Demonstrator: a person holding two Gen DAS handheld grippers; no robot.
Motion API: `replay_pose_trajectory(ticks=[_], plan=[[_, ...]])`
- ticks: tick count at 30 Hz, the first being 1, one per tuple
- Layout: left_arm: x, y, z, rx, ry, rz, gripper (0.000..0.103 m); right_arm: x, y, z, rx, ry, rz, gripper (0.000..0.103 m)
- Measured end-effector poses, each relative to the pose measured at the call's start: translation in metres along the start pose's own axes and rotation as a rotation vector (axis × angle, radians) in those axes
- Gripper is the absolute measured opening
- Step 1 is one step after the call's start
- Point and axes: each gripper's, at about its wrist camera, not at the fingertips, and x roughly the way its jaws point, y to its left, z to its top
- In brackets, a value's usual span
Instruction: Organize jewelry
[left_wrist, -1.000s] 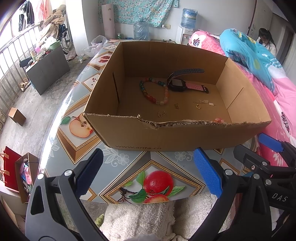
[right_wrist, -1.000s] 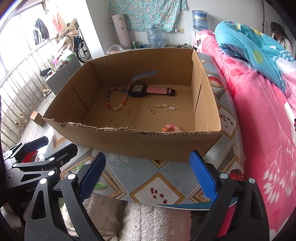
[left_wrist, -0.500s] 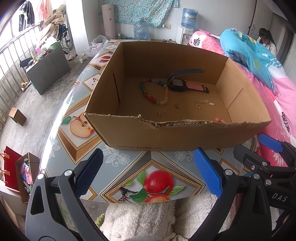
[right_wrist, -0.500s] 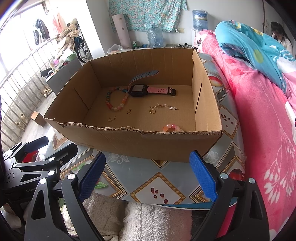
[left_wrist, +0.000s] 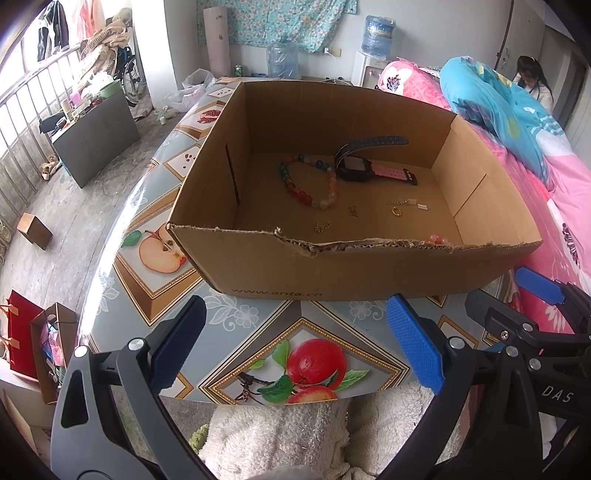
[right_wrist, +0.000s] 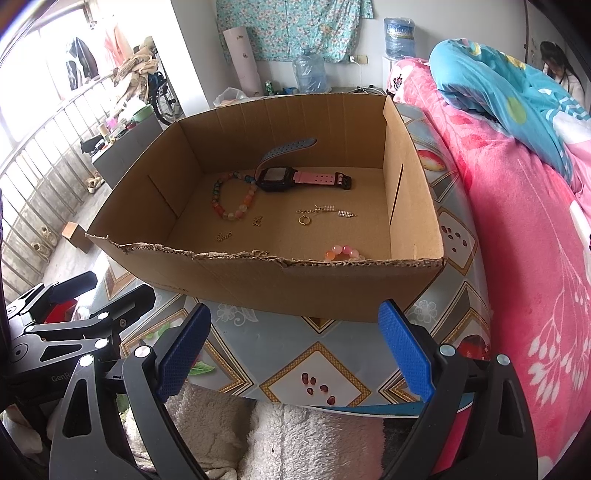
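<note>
I hold both grippers low at the near edge of the table, jaws spread wide and empty: the left gripper and the right gripper sit side by side, just short of the cardboard box. All the jewelry lies beyond them, on the box floor past its torn near wall. The pink bead bracelet is tucked against that near wall toward the right side, so I judge my right gripper the nearer one. The watch lies far back, its long axis running left to right, pink strap pointing right. The multicolour bead bracelet loops just left of it, touching the watch. A gold ring and small chains sit between.
</note>
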Motion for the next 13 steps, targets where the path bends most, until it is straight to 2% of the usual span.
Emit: replay_pose_trajectory(ticks=[13], plan=[[0.0003,0.0001,-0.0004,0.001,-0.003,0.002,0.094,0.001,-0.0015,0.0001,0.002,0.001,0.002,0.09]])
